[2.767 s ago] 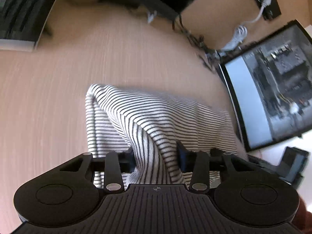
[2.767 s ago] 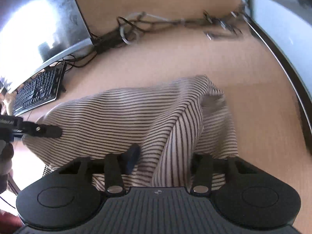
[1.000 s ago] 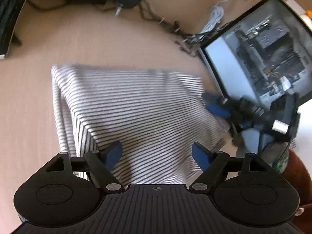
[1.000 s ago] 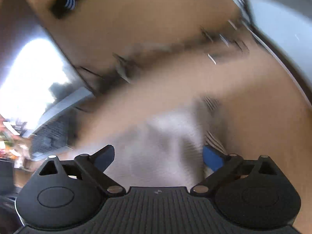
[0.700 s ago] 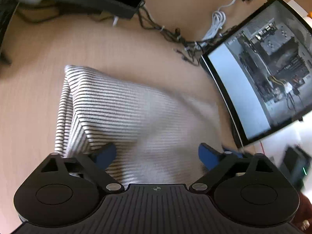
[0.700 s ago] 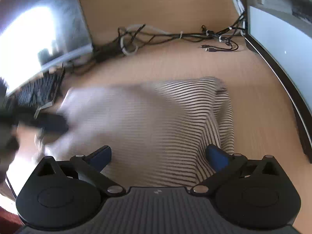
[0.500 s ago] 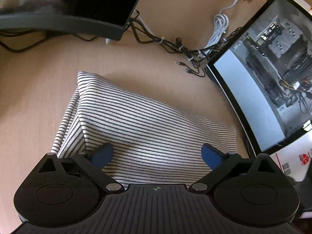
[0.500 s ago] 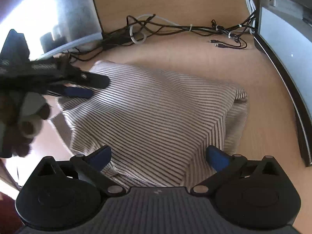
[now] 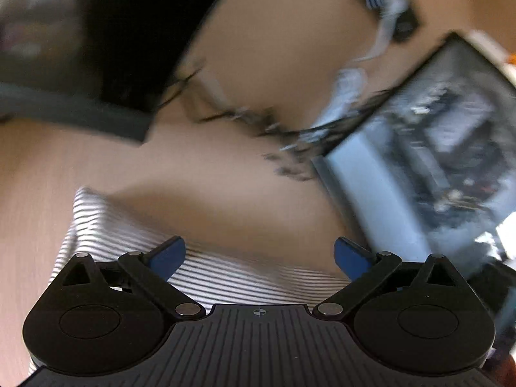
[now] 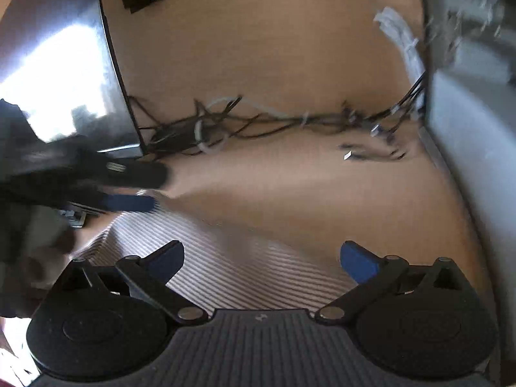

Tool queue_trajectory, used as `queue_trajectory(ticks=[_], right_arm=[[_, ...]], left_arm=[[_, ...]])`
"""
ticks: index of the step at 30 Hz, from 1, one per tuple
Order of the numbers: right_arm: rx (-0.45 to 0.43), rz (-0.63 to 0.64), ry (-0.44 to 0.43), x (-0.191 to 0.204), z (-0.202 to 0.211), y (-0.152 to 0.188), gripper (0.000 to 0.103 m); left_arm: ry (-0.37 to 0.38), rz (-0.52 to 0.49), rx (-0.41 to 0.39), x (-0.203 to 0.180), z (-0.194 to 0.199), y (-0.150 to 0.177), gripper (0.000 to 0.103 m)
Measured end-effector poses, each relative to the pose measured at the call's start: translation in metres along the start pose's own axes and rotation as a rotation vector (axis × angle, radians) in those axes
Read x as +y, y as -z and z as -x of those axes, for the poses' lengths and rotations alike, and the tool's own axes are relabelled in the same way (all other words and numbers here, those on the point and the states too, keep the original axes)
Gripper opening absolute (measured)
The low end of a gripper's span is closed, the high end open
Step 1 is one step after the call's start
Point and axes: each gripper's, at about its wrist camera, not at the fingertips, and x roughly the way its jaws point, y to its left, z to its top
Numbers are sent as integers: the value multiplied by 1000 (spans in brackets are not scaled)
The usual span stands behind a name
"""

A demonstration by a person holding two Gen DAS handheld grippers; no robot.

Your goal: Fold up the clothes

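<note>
**Both grippers let go, striped garment left folded on the desk**

In the left wrist view, the left gripper (image 9: 258, 254) stands spread wide with nothing between its blue fingertips (image 9: 166, 254). About three seconds ago it pinched a bunch of the striped garment (image 9: 206, 274); within the last second its jaws have been opening, and they are clear of the cloth. The garment lies flat in the lower left and lower middle of the frame, on the wooden desk (image 9: 225, 200), and reaches under the gripper body.

In the right wrist view, the right gripper (image 10: 259, 258) is likewise spread and empty, where earlier it too held a fold. The garment fills the lower middle of the frame, and the left gripper shows as a dark blur at the middle left, over the cloth's far corner.

By my judgement, a fold has just been laid down and released; either another fold or a smoothing pass comes next.

Both views are smeared by motion. The garment's near edge is hidden beneath each gripper body, so its full outline and neatness cannot be judged. The cables (image 10: 225, 125) and the monitor (image 9: 435, 167) are blurred.
</note>
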Motion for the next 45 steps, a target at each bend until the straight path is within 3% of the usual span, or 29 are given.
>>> queue_trajectory(ticks=[2, 4, 10, 12, 14, 16, 17, 19, 21, 24, 26, 28, 30, 33, 37, 40, 45], right_arm=[[32, -23, -22, -8, -13, 7, 103], [22, 4, -38, -13, -14, 21, 103], [46, 97, -8, -2, -20, 24, 103], [54, 103, -9, -2, -21, 21, 103], [55, 101, -11, -2, -21, 21, 103], [56, 103, -7, -2, -20, 21, 103], [57, 104, -3, -2, -21, 20, 103], [61, 107, 2, -1, -25, 19, 103], [74, 110, 3, 0, -26, 17, 103], [92, 111, 5, 0, -28, 15, 103], [98, 116, 4, 1, -27, 11, 103], [104, 122, 2, 1, -26, 6, 103], [47, 136, 49, 2, -14, -1, 103], [-37, 221, 236, 4, -5, -6, 103], [59, 208, 319, -9, -25, 3, 103], [51, 214, 339, -6, -19, 25, 103], [92, 165, 324, 7, 7, 52, 103]], left_arm=[[-53, 16, -7, 15, -10, 3, 99], [-28, 31, -31, 23, -9, 3, 97], [-80, -64, -30, 6, -8, 6, 97], [-93, -130, -91, -6, 4, 9, 99], [-161, -189, -172, -11, 13, 12, 101], [-245, -167, -165, -3, 4, 7, 102], [-245, -134, -108, 5, -4, 5, 102], [-230, -156, -75, 10, -12, 6, 102], [-246, -163, -86, 5, -8, 6, 102], [-228, -131, -144, -5, 13, 7, 102], [-175, -121, -139, -16, 31, 14, 102], [-91, -106, -81, -27, 41, 25, 102], [20, -93, 22, -33, 48, 40, 103], [134, -50, 170, -32, 47, 62, 103], [112, -4, 221, -14, 30, 74, 103], [107, 35, 192, -11, 28, 63, 103], [60, -47, 125, -14, 13, 49, 103]])
